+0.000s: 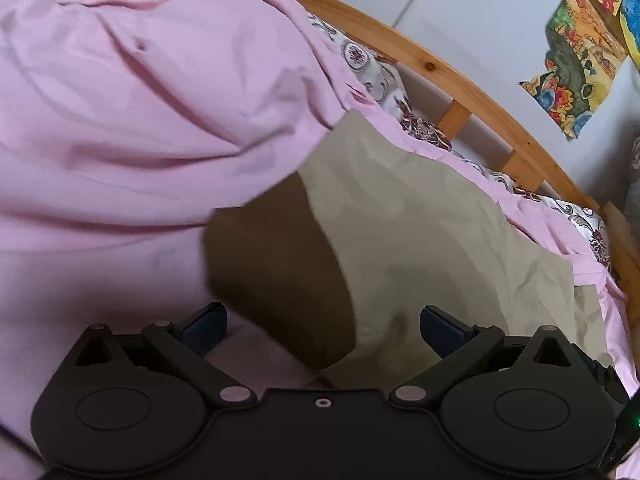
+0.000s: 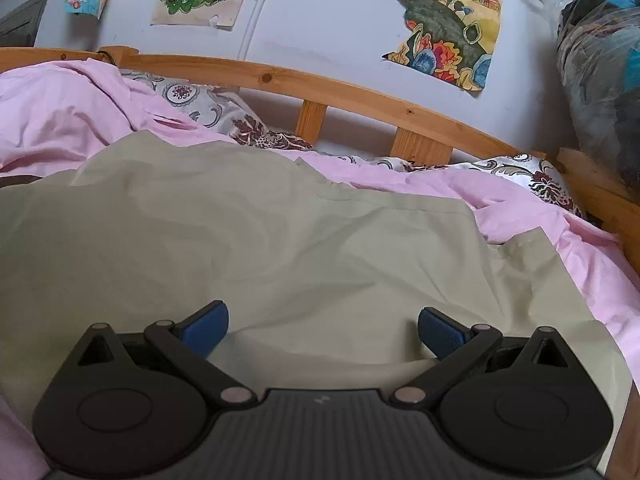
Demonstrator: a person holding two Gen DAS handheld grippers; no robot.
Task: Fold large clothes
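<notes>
A large khaki-beige garment [image 2: 248, 240] lies spread on a pink bedsheet [image 2: 540, 200]. In the left wrist view the garment [image 1: 420, 232] has a dark brown part [image 1: 276, 272] at its left edge. My left gripper [image 1: 322, 328] is open, just above the garment's near edge where the brown and beige parts meet, with one blue pad [image 1: 206, 326] over the pink sheet. My right gripper [image 2: 322, 330] is open and empty, low over the garment's near edge.
A wooden bed rail [image 2: 360, 96] runs along the far side, with patterned pillows [image 2: 208, 100] against it. A bunched pink duvet [image 1: 140, 100] rises to the left. A plastic-wrapped bundle [image 2: 600, 80] stands at the right. Posters [image 2: 448, 20] hang on the wall.
</notes>
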